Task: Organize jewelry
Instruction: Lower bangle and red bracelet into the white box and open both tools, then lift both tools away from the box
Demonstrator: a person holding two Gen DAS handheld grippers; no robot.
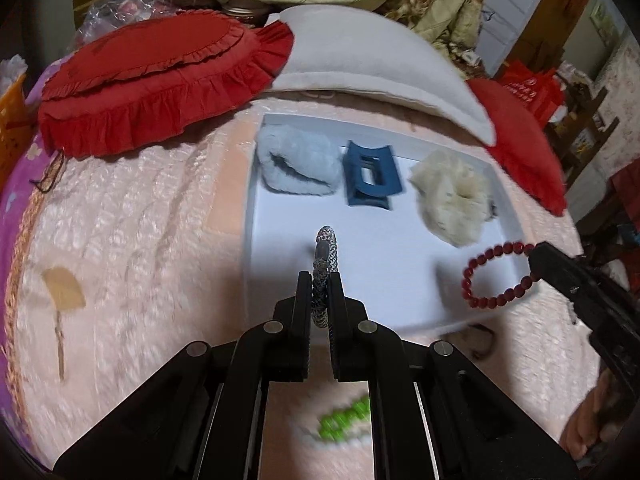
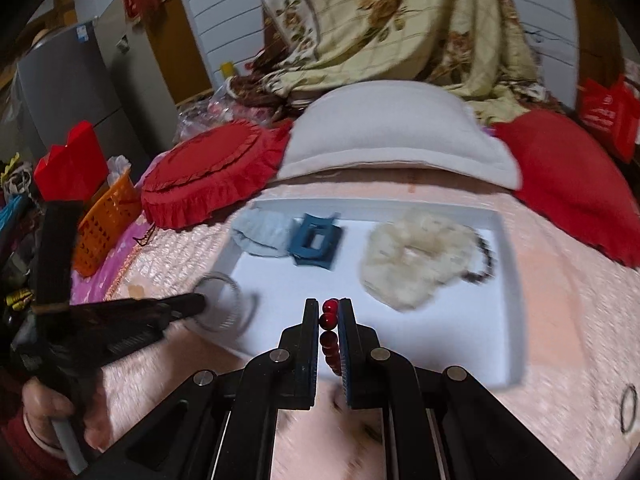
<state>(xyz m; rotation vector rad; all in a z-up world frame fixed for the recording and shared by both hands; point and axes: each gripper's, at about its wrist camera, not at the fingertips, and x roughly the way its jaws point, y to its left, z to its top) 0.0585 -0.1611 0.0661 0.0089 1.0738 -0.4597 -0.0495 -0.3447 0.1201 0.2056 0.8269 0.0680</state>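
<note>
My left gripper (image 1: 320, 278) is shut on a silver braided bracelet (image 1: 327, 252), held edge-on above the near left part of the white tray (image 1: 256, 200). My right gripper (image 2: 329, 305) is shut on a red bead bracelet (image 2: 329, 334) over the tray's (image 2: 505, 280) near edge. In the left wrist view that red bead bracelet (image 1: 496, 276) hangs as a ring from the right gripper (image 1: 534, 260). In the right wrist view the silver bracelet (image 2: 222, 302) is blurred at the left gripper's tip (image 2: 200, 302). Inside the tray lie a light blue scrunchie (image 1: 298, 166), a blue claw clip (image 1: 370, 174) and a cream scrunchie (image 1: 452, 194).
The tray rests on a pink bedspread (image 1: 140, 240). A green bead bracelet (image 1: 346, 420) lies blurred under my left gripper. A black hair tie (image 2: 628, 408) lies at the right. Red cushions (image 1: 160, 76) and a white pillow (image 1: 360, 52) sit behind; an orange basket (image 2: 106, 232) stands left.
</note>
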